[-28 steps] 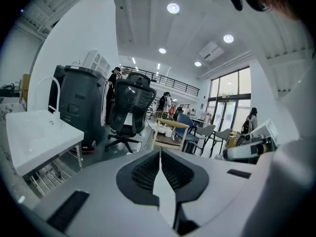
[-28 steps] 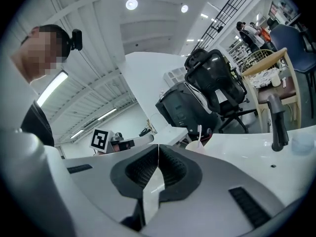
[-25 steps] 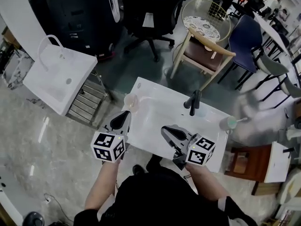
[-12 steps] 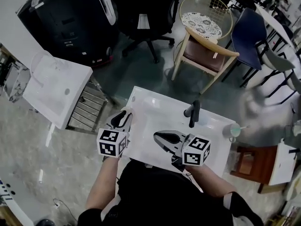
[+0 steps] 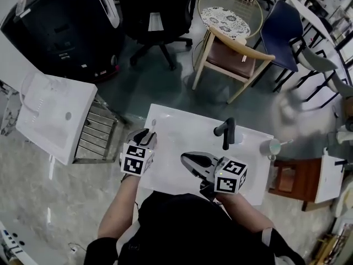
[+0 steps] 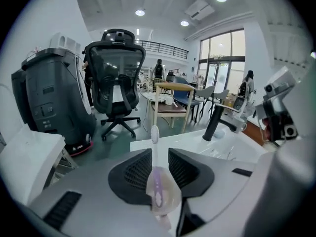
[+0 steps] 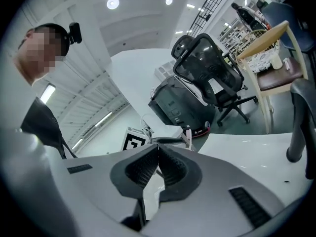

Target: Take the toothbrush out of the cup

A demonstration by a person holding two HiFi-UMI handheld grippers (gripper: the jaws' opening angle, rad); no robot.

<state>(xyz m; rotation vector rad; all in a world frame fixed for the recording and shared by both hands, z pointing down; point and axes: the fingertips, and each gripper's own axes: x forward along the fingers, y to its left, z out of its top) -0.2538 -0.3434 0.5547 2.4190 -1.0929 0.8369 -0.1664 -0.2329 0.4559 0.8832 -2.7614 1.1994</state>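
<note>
Left gripper lower than a second ago, nose tipped further down, now at the left rim of the sink; right gripper shifted a little left over the basin. Around: black tap at the back of the sink, pale cup at the sink's far right edge with a thin white stick poking out, wooden chair and black office chair behind, second white basin on a rack to the left. Between left gripper and cup: the right gripper and the tap. Right jaws pressed together, nothing between. Left jaws clamped on the toothbrush, well apart from the cup: white bristle head pointing up past the jaw tips, slim neck, handle swelling into a translucent pinkish bulb with a purple core.
</note>
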